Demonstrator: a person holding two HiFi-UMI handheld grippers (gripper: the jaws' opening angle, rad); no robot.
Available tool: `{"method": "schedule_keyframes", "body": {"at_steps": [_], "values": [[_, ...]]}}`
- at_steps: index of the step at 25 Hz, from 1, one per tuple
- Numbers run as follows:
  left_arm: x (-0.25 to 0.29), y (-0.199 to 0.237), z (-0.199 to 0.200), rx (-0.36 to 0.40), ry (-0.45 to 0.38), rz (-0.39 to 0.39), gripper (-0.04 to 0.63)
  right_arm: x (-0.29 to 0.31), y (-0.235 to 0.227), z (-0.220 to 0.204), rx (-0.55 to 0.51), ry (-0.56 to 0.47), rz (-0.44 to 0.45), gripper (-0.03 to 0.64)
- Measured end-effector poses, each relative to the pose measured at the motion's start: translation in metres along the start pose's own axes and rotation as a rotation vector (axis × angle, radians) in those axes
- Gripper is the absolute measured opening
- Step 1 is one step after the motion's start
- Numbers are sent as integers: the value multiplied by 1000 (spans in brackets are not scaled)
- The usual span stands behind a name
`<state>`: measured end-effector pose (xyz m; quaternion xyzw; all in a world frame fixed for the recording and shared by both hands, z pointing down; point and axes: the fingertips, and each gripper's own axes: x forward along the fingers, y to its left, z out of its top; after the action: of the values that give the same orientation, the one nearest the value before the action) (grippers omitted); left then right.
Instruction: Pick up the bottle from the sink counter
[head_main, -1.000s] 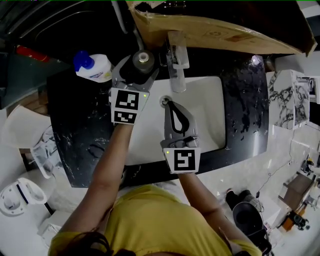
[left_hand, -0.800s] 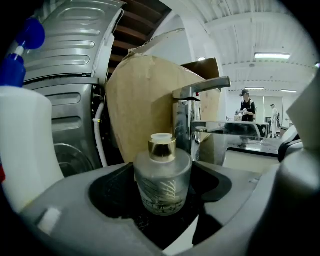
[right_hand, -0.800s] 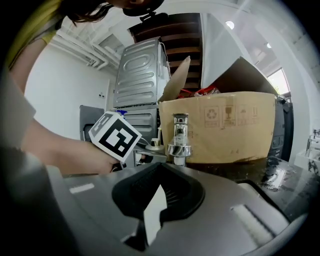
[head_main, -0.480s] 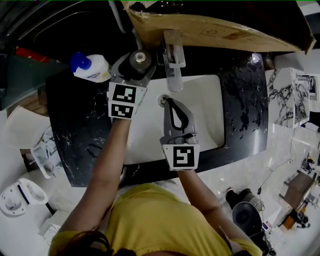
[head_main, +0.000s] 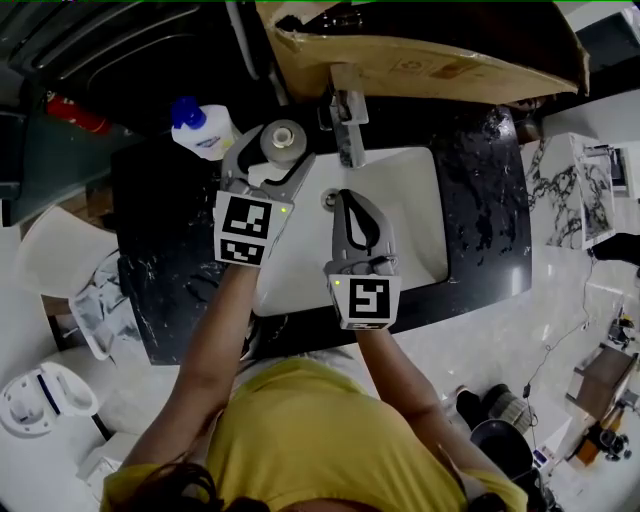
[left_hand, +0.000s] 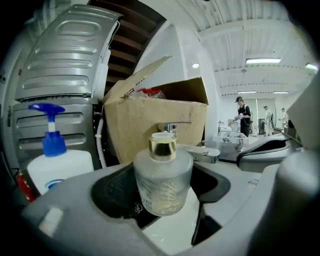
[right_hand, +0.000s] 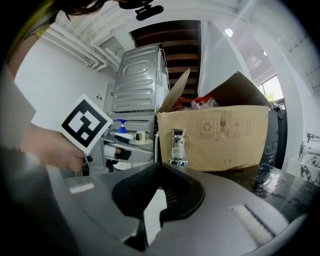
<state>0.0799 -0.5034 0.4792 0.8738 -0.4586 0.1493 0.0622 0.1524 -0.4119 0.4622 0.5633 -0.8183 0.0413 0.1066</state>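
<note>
The bottle (head_main: 283, 138) is a squat frosted-glass one with a gold cap. It stands at the back left corner of the white sink (head_main: 410, 220), on the black counter (head_main: 170, 240). My left gripper (head_main: 279, 142) reaches from the front and its jaws hug the bottle's two sides. In the left gripper view the bottle (left_hand: 162, 177) fills the space between the dark pads (left_hand: 112, 195). My right gripper (head_main: 347, 198) hovers over the basin near the drain, its jaws together with nothing in them; in its own view the bottle's cap (right_hand: 141, 136) shows at the left.
A white pump bottle with a blue head (head_main: 203, 132) stands just left of the frosted bottle. The chrome faucet (head_main: 348, 125) rises right of it. An open cardboard box (head_main: 430, 55) overhangs the back of the counter. White fixtures lie on the floor at the left.
The left gripper's jaws have drawn in a little around the bottle. The head view has shifted, and the right gripper stays over the basin.
</note>
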Motion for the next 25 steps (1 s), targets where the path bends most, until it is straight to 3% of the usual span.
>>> {"method": "schedule_keyframes", "body": {"at_steps": [8, 13, 25], "values": [[-72, -17, 38, 15, -52, -5, 333, -29, 11, 35, -41, -71, -37, 0], [-118, -21, 53, -3, -96, 47, 333, -50, 19, 55, -59, -98, -56, 0], [-182, -22, 52, -18, -139, 140, 333, -79, 45, 81, -55, -137, -42, 0]]}}
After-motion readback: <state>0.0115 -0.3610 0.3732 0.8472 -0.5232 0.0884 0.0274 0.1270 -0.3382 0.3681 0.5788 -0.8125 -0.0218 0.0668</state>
